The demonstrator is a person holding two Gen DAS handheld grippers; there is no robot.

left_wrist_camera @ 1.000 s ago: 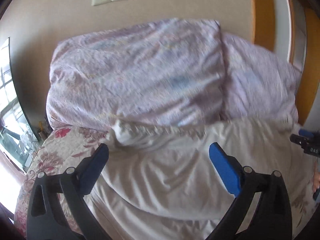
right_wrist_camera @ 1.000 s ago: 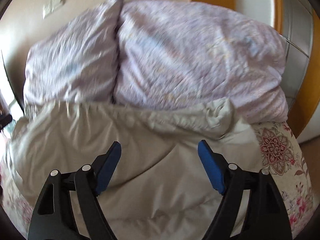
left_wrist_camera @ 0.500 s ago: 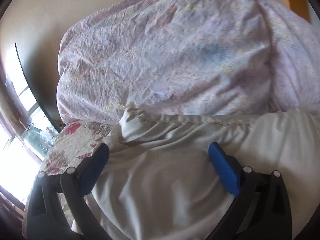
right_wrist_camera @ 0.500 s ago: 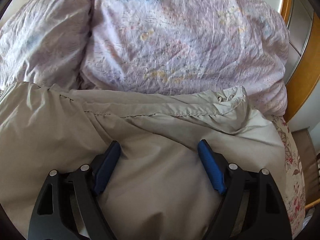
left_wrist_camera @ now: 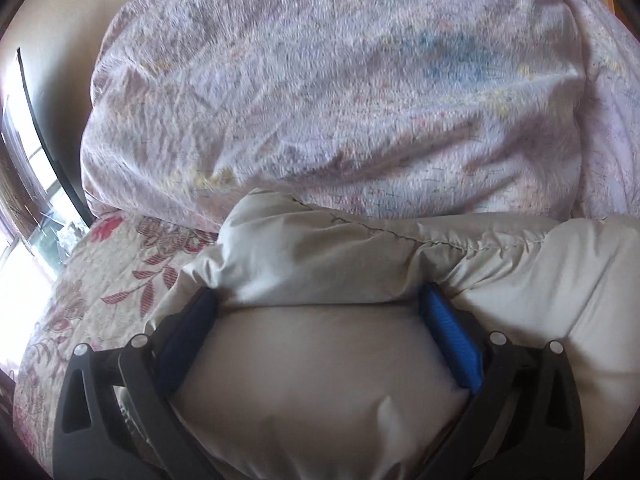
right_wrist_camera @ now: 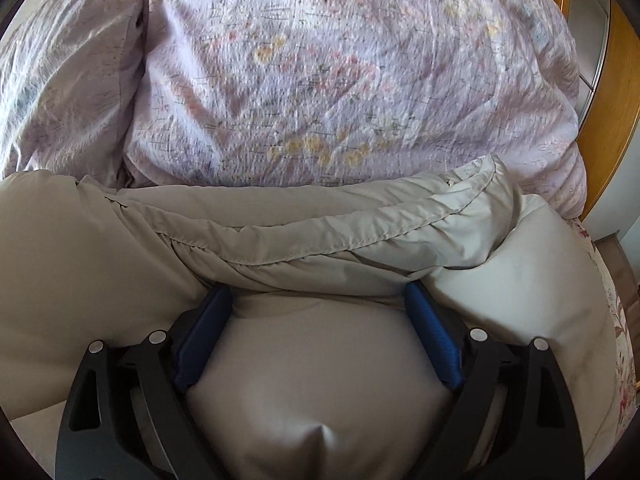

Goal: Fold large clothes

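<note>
Left gripper [left_wrist_camera: 318,300] points steeply down, jaws spread wide, blue pads [left_wrist_camera: 450,336] sunk into puffy fabric that bulges between them. Right gripper [right_wrist_camera: 316,294] tilts down likewise, jaws opening, fabric swelling up between its pads [right_wrist_camera: 430,336].

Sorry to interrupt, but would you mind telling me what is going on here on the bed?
A person is folding a padded beige coat on a flowered bedspread, with a handheld gripper in each hand. The left gripper and the right gripper both press into the coat with jaws spread wide, the right ones opening, fabric bulging between them. The coat's far edge lies against the lilac pillows.
</note>
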